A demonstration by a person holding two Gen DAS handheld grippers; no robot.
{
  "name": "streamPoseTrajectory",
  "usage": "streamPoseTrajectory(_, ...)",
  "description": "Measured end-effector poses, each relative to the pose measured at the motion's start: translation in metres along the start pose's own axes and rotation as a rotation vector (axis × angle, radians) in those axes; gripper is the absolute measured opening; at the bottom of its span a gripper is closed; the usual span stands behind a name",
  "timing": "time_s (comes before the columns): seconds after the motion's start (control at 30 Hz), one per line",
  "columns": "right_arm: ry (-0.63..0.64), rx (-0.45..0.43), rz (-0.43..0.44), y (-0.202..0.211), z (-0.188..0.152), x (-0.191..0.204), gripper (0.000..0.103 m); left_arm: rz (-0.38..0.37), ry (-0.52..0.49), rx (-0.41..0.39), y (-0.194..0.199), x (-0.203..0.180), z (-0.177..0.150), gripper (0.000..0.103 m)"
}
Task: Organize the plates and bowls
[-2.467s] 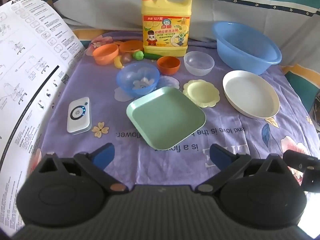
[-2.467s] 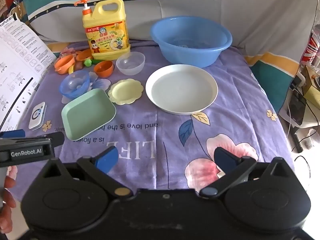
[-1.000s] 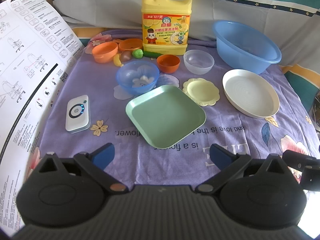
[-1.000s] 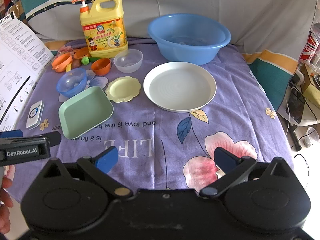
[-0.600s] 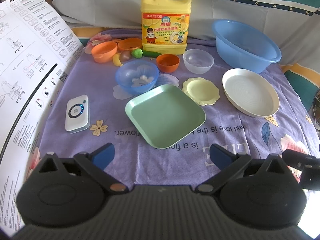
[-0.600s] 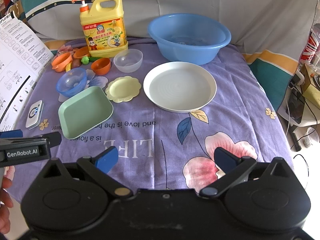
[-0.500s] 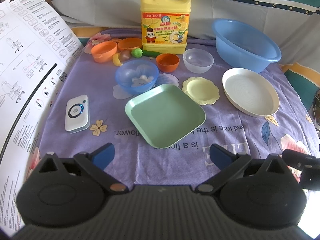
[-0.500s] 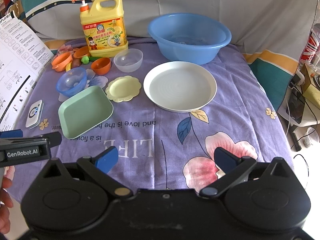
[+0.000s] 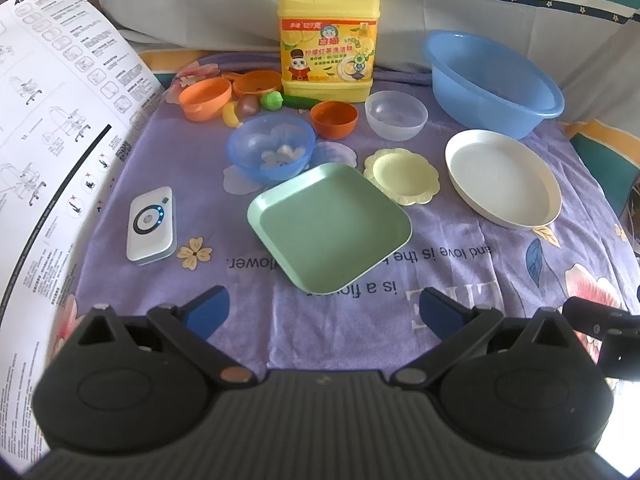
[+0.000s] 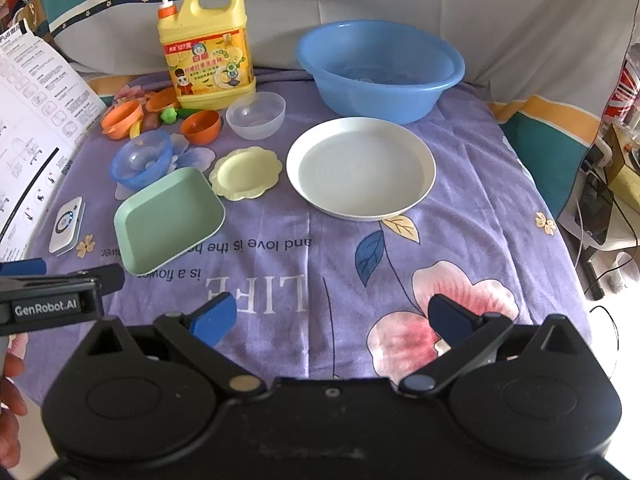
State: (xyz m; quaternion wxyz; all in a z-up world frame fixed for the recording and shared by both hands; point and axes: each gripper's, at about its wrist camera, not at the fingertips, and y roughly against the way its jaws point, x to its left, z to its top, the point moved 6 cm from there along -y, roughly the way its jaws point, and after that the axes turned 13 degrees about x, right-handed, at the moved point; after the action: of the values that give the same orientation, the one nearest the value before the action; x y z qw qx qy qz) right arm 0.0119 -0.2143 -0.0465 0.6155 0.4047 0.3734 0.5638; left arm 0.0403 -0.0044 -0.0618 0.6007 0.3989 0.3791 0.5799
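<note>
Ahead of the left gripper (image 9: 322, 306), whose blue-tipped fingers stand spread wide with nothing between them, the green square plate (image 9: 330, 227) lies nearest at about 12 o'clock, with the blue bowl (image 9: 271, 147) just behind it at 11 o'clock, the yellow scalloped plate (image 9: 402, 176) at 1 o'clock and the white round plate (image 9: 502, 178) further out at 2 o'clock. No dish has been stacked yet, so the sensible opening is probably the green plate — come in low over its near corner, pinch the raised rim, and lift level so it does not drag the cloth (image 9: 360, 328). This view alone shows the white petal-like pieces inside the blue bowl and the lit face of the small white device (image 9: 152, 224) at 10 o'clock. Over at the right wrist view, the right gripper (image 10: 324, 316) is likewise parted and empty, facing the white round plate at 12 o'clock; only here can the blue basin (image 10: 380, 70) be seen whole — and a hand (image 10: 10, 408) at 8 o'clock.
</note>
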Motion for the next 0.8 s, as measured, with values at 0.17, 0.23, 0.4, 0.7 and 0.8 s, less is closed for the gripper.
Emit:
streamPoseTrajectory(0.17, -0.006, 0.012, 0.002, -0.005, 0.001, -0.002, 0.103, 0.001, -0.002, 0.014, -0.005, 0.0, 0.003, 0.103)
streamPoseTrajectory(0.23, -0.005, 0.013, 0.002, -0.005, 0.001, -0.001, 0.103, 0.0, -0.003, 0.017, -0.007, 0.0, 0.003, 0.103)
streamPoseTrajectory(0.4, -0.004, 0.005, -0.001, -0.014, 0.006, -0.008, 0.103, 0.0, -0.021, 0.025, -0.016, -0.005, 0.007, 0.103)
streamPoseTrajectory(0.7, -0.022, -0.063, -0.026, -0.042, 0.038, -0.049, 0.103, -0.026, -0.069, 0.021, -0.049, -0.028, 0.041, 0.103)
streamPoseTrajectory(0.8, -0.05, -0.059, -0.013, -0.056, 0.053, -0.066, 0.103, -0.024, -0.116, 0.005, -0.058, -0.045, 0.059, 0.103)
